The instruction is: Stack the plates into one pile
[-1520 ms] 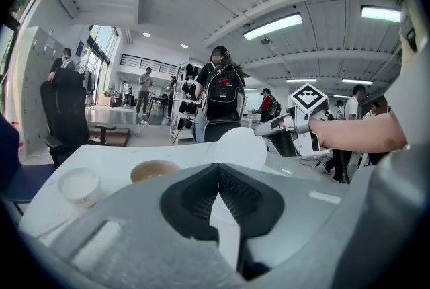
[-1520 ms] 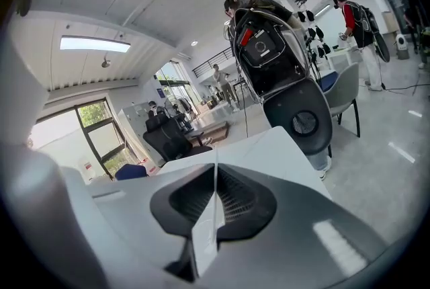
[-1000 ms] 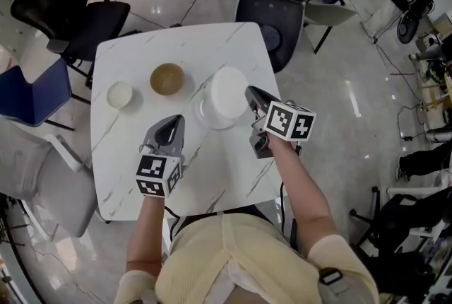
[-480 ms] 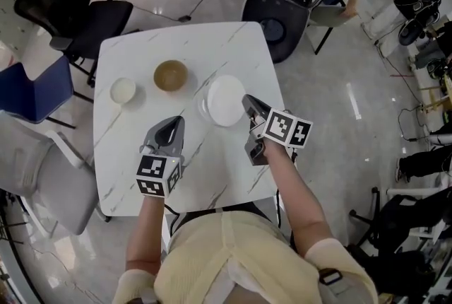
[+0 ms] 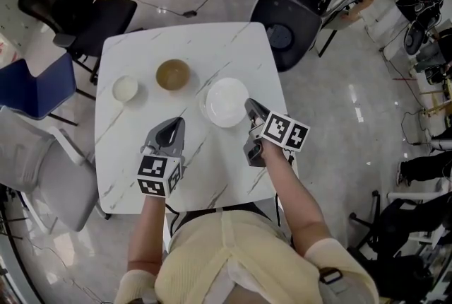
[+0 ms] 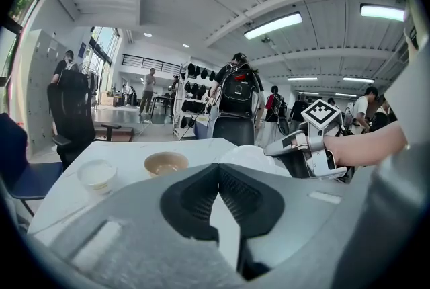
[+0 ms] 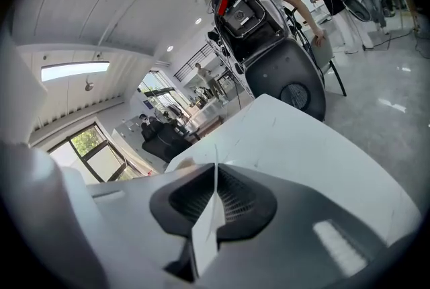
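right hand-held gripper (image 5: 249,107): pinched on white plate (image 5: 224,99) at its right rim, likely so underside stays free for stacking | left hand-held gripper (image 5: 174,123): closed, empty, parked left of white plate, out of path

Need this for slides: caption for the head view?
Right gripper grips a white plate by its rim; left gripper shut, empty.

Bowl (image 5: 173,74) between cup (image 5: 125,88) and plate (image 5: 227,102)
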